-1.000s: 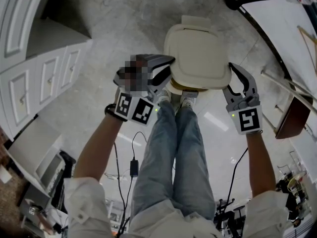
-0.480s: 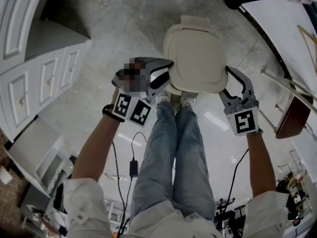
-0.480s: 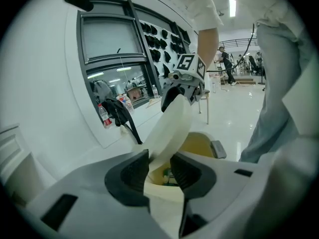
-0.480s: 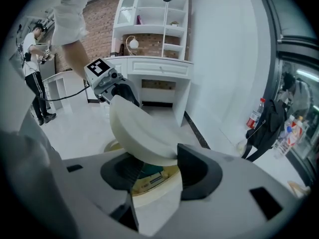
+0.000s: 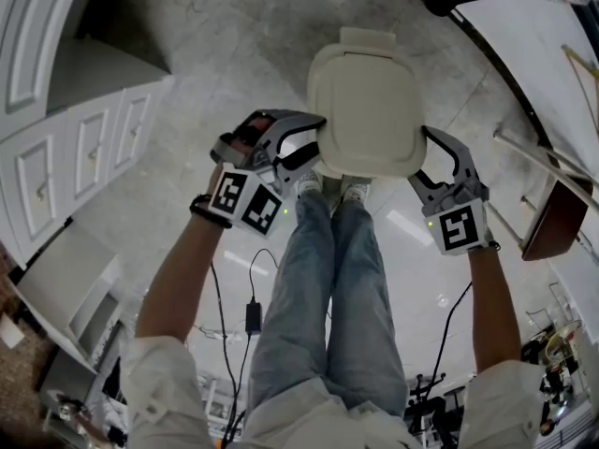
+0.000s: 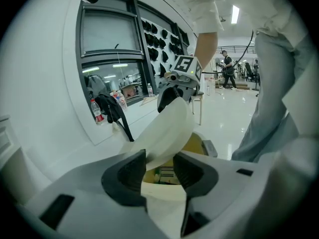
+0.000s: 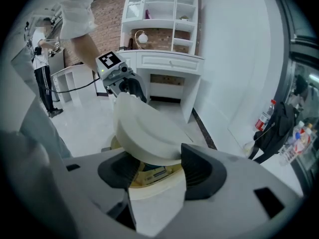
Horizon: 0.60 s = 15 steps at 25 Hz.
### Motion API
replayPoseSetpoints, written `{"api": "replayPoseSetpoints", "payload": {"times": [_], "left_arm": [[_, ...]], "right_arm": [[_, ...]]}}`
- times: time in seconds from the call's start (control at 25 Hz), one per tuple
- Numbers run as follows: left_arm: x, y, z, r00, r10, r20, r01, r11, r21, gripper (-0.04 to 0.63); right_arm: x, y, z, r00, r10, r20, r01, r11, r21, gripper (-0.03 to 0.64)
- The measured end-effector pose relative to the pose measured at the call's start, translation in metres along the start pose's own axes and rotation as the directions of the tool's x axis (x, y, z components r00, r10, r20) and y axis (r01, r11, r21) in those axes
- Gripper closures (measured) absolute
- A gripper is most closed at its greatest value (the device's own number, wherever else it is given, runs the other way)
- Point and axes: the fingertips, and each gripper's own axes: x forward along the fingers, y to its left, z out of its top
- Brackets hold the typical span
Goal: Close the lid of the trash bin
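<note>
Standing on the grey floor (image 5: 234,54), the cream trash bin (image 7: 155,185) is right in front of the person's shoes (image 5: 356,187), & its lid (image 5: 365,110) is not down yet. It is tilted, hinge side far from the person, near side raised, w/ a gap over the bin's rim where some rubbish inside shows in both gripper views. The left tongs (image 5: 314,134) are at the bin's left side, the right tongs (image 5: 423,154) at its right side, each at a near corner of the lid. Both pairs of jaws have just been opening. Left tongs: jaws partly apart, the lid's edge passes btw. them; it lies against one pad & there is free space to the other, so no grip. Right tongs: jaws also partly apart, the lid's rim sits btw. & a little over the pads, not squeezed as far as the right gripper view shows. A white cabinet (image 5: 84,129) w/ drawers is well apart from the bin, to its left. The person's legs in jeans (image 5: 328,288) come down to the bin's near side.
</note>
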Motion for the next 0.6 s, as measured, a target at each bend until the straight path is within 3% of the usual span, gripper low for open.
{"api": "replayPoseSetpoints", "payload": {"times": [0.6], "left_arm": [[0.007,-0.018,-0.01,0.998,-0.059,-0.024,0.059,0.998,0.008,0.38]], "right_arm": [[0.005,0.021,-0.017,0.994,0.099,-0.039,-0.1,0.994,-0.032,0.272]]}}
